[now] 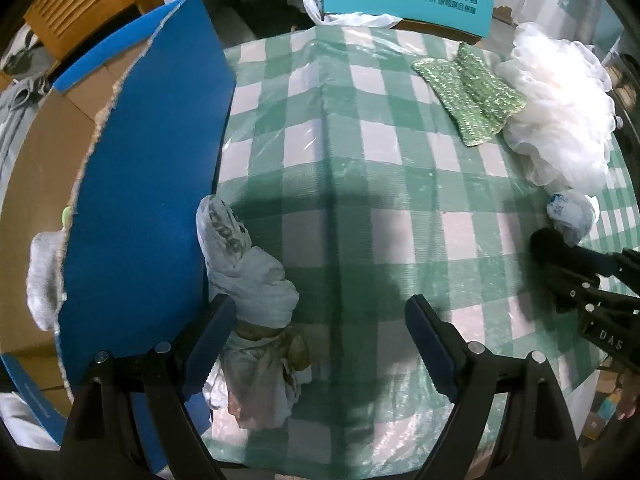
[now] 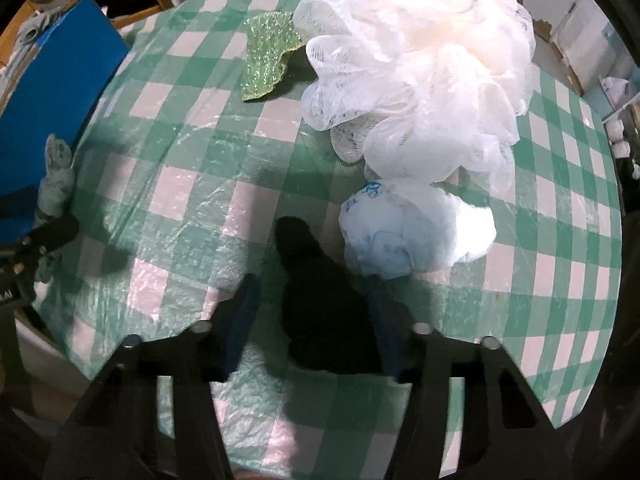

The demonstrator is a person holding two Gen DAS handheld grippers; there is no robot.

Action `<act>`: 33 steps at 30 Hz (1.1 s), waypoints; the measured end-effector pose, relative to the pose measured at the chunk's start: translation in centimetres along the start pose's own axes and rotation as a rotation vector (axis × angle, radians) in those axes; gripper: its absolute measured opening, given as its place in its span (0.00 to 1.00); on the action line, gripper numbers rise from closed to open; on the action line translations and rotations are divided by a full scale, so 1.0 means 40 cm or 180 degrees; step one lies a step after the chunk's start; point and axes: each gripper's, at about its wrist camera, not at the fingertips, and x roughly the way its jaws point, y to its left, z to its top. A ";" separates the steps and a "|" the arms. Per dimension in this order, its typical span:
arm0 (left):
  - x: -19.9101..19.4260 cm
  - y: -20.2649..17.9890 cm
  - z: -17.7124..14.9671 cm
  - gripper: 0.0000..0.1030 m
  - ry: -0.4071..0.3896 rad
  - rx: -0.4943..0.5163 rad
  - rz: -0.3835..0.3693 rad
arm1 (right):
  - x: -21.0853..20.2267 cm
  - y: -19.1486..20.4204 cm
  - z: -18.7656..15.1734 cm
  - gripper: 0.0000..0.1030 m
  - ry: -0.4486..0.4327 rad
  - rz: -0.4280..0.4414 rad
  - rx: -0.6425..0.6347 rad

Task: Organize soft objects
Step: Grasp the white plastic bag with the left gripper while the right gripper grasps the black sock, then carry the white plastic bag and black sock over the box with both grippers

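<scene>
Beside the blue box (image 1: 148, 184), the left gripper (image 1: 320, 344) hangs wide open over a knotted cloth bundle (image 1: 256, 300); it should straddle the knot squarely. Right gripper (image 2: 312, 320) brackets a dark object (image 2: 320, 312) near the mesh pouf (image 2: 420, 80); pad contact is unclear, fingers blurred

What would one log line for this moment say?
left claw: open over rolled cloth bundle | right claw: open around black cloth | mesh puff, green cloth: on table
</scene>
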 end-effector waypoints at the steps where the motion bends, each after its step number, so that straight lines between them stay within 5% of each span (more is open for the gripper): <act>1: 0.005 -0.002 0.000 0.86 -0.0006 0.0045 0.0022 | 0.000 0.000 -0.002 0.40 -0.0004 -0.0015 -0.0003; 10: 0.025 -0.009 -0.023 0.86 -0.0102 0.0303 0.0179 | -0.010 0.011 0.004 0.35 -0.0001 0.0085 0.0033; 15: 0.008 0.021 -0.031 0.64 -0.0140 0.0132 0.0234 | -0.026 0.012 0.003 0.35 -0.0030 0.0145 0.0028; 19: 0.003 0.045 -0.029 0.26 -0.0161 0.0063 0.0414 | -0.032 0.000 -0.004 0.35 -0.0037 0.0154 0.0047; 33: -0.075 0.071 -0.040 0.18 -0.0220 -0.0144 -0.0246 | -0.108 0.065 0.002 0.35 -0.0234 0.0205 0.0035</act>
